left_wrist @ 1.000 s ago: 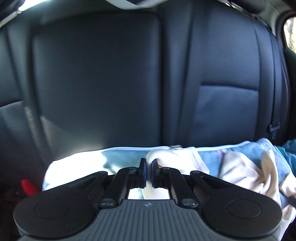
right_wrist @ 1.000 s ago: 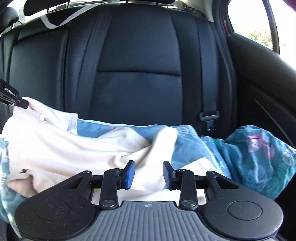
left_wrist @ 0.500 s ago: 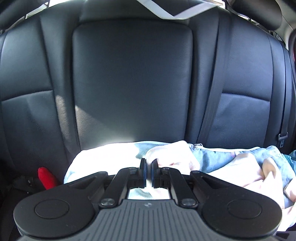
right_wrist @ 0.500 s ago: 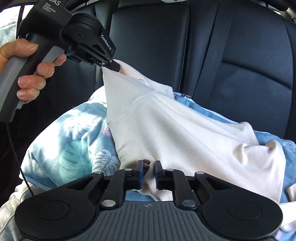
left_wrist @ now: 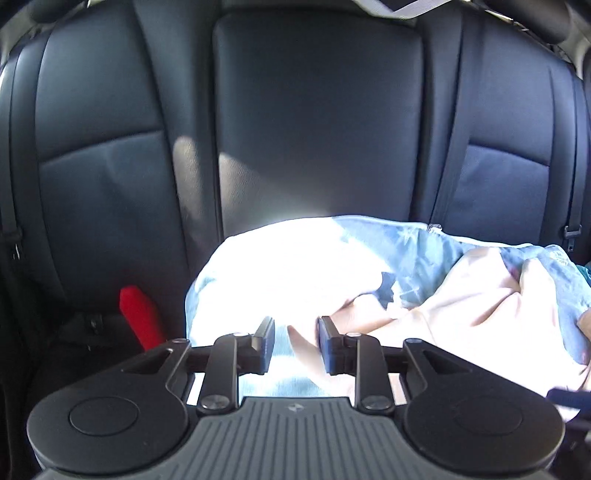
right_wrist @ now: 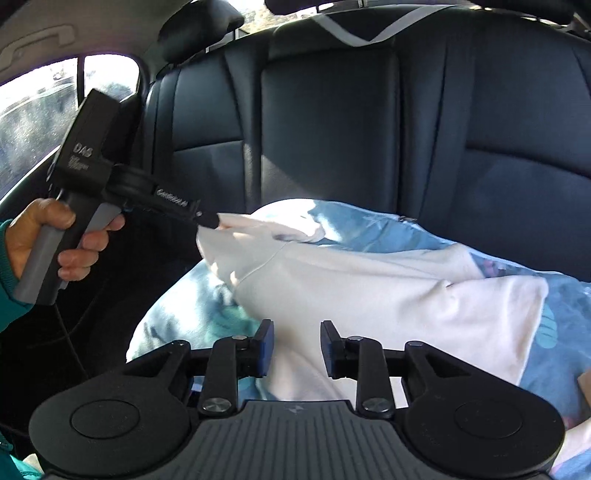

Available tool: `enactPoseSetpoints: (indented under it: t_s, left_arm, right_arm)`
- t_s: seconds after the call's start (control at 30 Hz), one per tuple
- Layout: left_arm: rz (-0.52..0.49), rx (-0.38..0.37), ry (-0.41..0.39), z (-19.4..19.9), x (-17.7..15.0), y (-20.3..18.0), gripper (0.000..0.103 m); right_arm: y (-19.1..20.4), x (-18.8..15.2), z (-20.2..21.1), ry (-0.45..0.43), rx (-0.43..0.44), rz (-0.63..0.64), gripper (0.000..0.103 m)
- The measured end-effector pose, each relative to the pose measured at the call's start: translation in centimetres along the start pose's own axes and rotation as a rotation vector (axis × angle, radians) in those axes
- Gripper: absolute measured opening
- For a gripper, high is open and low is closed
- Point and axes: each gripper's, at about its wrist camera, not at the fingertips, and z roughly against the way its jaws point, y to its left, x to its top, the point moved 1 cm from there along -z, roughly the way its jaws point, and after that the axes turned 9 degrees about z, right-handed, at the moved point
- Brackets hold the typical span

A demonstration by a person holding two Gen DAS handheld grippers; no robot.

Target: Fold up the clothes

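A pale pink garment (right_wrist: 388,295) lies spread over a blue leaf-print blanket (right_wrist: 192,314) on the back seat of a car. It also shows in the left wrist view (left_wrist: 480,306), with the blanket (left_wrist: 417,254) under it. My left gripper (left_wrist: 293,343) is open, and a corner of the garment lies loose between its fingers. In the right wrist view the left gripper's tip (right_wrist: 207,219) sits at the garment's far left corner. My right gripper (right_wrist: 297,345) is open over the garment's near edge.
Black leather seat backs (left_wrist: 317,110) rise behind the blanket. A red seat-belt buckle (left_wrist: 138,314) stands left of the blanket. A grey belt strap (right_wrist: 354,35) hangs at the top. A car window (right_wrist: 44,107) is on the left.
Both grippers have opened: the left let go of the garment's corner and the right released the near edge. The garment has dropped flatter onto the blanket.
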Motion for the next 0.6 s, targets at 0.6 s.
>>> enactPoseSetpoints:
  t_s: [0.6]
  left_arm:
    - [-0.261,-0.202,0.192,-12.3,2.7,-15.4,0.046]
  right_arm:
    - [-17.7,-1.4,-5.2,0.078,-0.307,-0.403,0.042]
